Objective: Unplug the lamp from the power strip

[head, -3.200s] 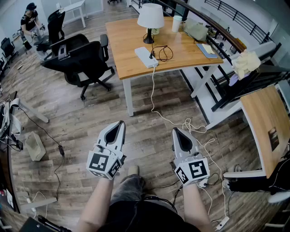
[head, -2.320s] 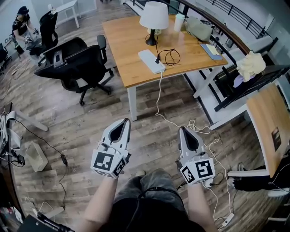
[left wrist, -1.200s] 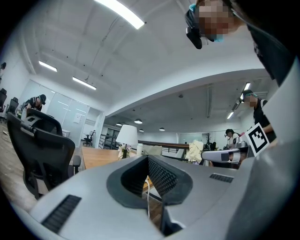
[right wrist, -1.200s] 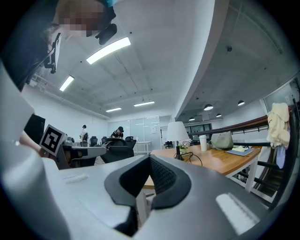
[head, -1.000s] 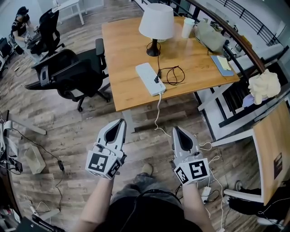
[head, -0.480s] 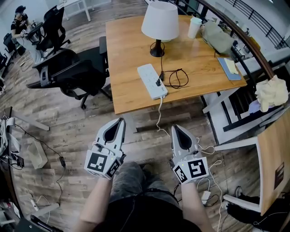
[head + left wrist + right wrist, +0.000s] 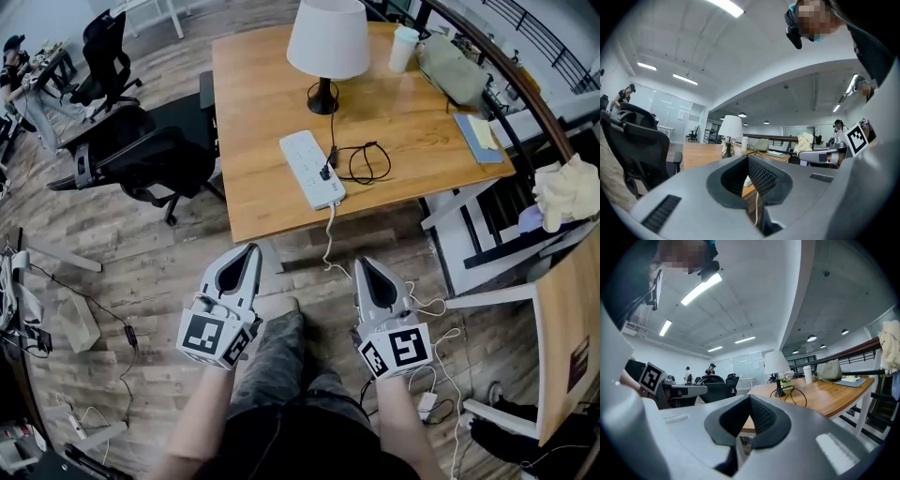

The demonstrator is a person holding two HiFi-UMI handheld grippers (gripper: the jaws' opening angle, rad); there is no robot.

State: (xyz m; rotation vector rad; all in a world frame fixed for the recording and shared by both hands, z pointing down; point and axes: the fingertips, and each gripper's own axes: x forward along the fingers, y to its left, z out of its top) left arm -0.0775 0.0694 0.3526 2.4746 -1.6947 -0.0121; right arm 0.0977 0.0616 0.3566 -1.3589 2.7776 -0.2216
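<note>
The approach is judged to be the step in hand, since nothing has yet been reached. The left tongs (image 7: 250,253) and the right tongs (image 7: 365,266) are held low over the wooden floor (image 7: 150,253), short of the near edge of the table (image 7: 262,112). Both are seen closed and empty.

The lamp (image 7: 327,37) stands at the far side of the table. Its black cord (image 7: 361,161) is coiled to the right of the white power strip (image 7: 312,169). The plug (image 7: 325,173) appears to be seated towards the strip's near end, though it is too small for the socket to be told.

For the next move, one pair of tongs would have to be carried forward over the table edge, opened and closed on the plug. The strip would probably need to be steadied by the other pair.

A black office chair (image 7: 141,155) stands well to the left, and a cup (image 7: 404,47), a bag (image 7: 453,70) and a notebook (image 7: 480,131) lie far right. The strip's white cable (image 7: 328,239) hangs off the near edge between the tongs and the plug, and it might be snagged.
</note>
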